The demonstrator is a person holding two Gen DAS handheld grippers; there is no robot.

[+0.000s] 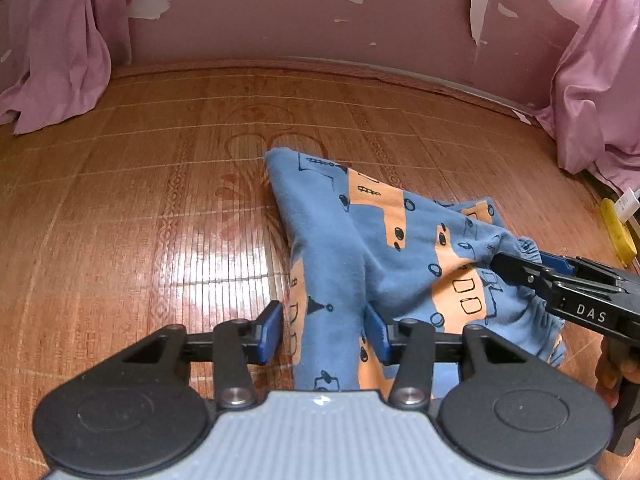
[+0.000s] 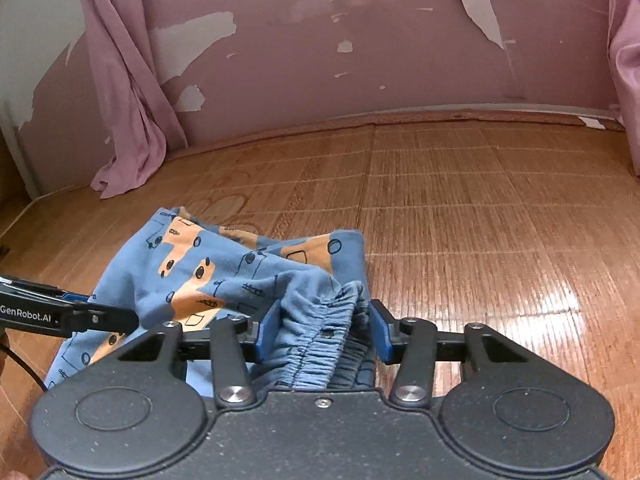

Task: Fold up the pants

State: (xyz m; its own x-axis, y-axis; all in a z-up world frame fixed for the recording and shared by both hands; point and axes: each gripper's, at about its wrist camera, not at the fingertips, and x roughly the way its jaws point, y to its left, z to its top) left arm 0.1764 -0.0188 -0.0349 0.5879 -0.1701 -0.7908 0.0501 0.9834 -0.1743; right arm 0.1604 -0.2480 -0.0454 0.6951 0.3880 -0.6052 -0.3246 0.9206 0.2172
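Blue pants (image 1: 360,240) with orange patches and black doodles lie partly raised off a bamboo mat (image 1: 140,220). My left gripper (image 1: 324,332) is shut on a bunched blue leg section that fills the gap between its blue pads. My right gripper (image 2: 324,332) is shut on the gathered elastic waistband (image 2: 320,344). The fabric tents up between the two grips, and its far end rests on the mat. In the left wrist view, the right gripper (image 1: 508,264) comes in from the right at the frilled edge. The right wrist view shows the pants (image 2: 240,272) and the left gripper (image 2: 132,320) entering from the left.
Pink curtains hang at the left (image 1: 60,60) and right (image 1: 592,100) of a peeling pink wall (image 1: 320,12). A yellow object (image 1: 618,232) lies at the mat's right edge. A hand (image 1: 612,364) holds the right gripper's handle. Bare mat (image 2: 480,220) stretches to the right of the pants.
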